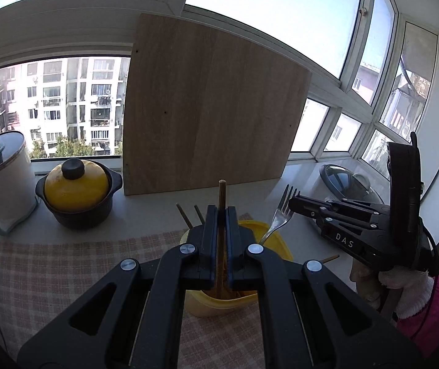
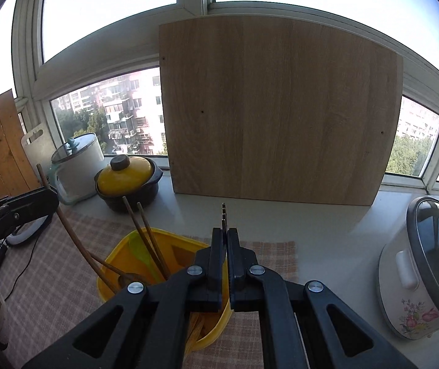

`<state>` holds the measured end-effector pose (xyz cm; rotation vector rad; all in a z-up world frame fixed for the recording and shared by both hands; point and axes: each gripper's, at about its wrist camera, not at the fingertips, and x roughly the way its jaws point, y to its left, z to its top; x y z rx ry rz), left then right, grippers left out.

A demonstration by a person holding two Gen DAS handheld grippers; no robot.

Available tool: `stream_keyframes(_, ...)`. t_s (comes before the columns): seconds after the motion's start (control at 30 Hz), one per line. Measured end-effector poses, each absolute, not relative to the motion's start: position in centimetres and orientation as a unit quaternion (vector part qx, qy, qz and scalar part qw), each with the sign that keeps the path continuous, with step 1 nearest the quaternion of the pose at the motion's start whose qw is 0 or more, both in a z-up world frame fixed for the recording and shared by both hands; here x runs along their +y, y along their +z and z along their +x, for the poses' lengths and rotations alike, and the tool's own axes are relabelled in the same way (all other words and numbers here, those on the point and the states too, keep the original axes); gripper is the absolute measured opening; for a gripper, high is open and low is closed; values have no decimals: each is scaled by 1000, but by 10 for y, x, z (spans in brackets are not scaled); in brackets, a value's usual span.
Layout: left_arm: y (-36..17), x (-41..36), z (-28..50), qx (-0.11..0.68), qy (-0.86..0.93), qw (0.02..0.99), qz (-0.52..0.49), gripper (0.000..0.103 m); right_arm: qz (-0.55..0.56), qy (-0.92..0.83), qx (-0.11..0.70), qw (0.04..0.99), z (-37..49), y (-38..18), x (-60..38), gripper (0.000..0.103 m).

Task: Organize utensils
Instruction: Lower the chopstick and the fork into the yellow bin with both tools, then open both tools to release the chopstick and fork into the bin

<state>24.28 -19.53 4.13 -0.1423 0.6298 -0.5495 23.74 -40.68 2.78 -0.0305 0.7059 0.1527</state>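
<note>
A wooden board (image 2: 277,113) is leaning at the desk's (image 2: 336,236) back edge, leaving bare room before it. The yellow bin (image 2: 145,246) is sitting on the checked cloth (image 1: 65,264). Left tongs (image 1: 221,215) are pinching a wooden stick (image 1: 221,193) over the bin; right tongs (image 2: 225,240) are pinching a fork (image 1: 277,218).

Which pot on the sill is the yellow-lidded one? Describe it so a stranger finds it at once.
Start at the big wooden board leaning against the window. Just left of its bottom corner, on the sill, sits the squat black pot. Unlike the taller white canister with a glass lid further left, it wears a domed yellow lid with a round black knob.
</note>
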Motion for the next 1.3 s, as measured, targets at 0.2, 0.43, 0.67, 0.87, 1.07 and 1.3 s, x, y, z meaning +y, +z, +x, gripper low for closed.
stream_keyframes(0.2, 30, -193, 240, 318, -264, 908, -69, 2, 1, 83, 361, 929, 240, 19, -412, 0)
stream_keyframes(0.43, 20, -190, 234, 329, -261, 904, -73, 2, 16, 93, 375, 922, 239, 12, -416, 0)
stream_keyframes(0.67, 18, -188, 231, 337, -260, 902, -76, 2, 25, 96, 383, 919, 240, 9, -417, 3)
stream_keyframes(0.87, 18, -190, 228, 341, -263, 899, -74, 2, 29, 98, 377, 920, 235, 14, -417, 5)
stream_keyframes(1.07, 21, -189, 222, 342, -264, 899, -74, 2, 30, 98, 370, 923, 227, 22, -418, 9)
stream_keyframes(1.3, 28, -185, 211, 335, -266, 901, -76, 18, 36, 95, 360, 927, 215, 30, -421, 15)
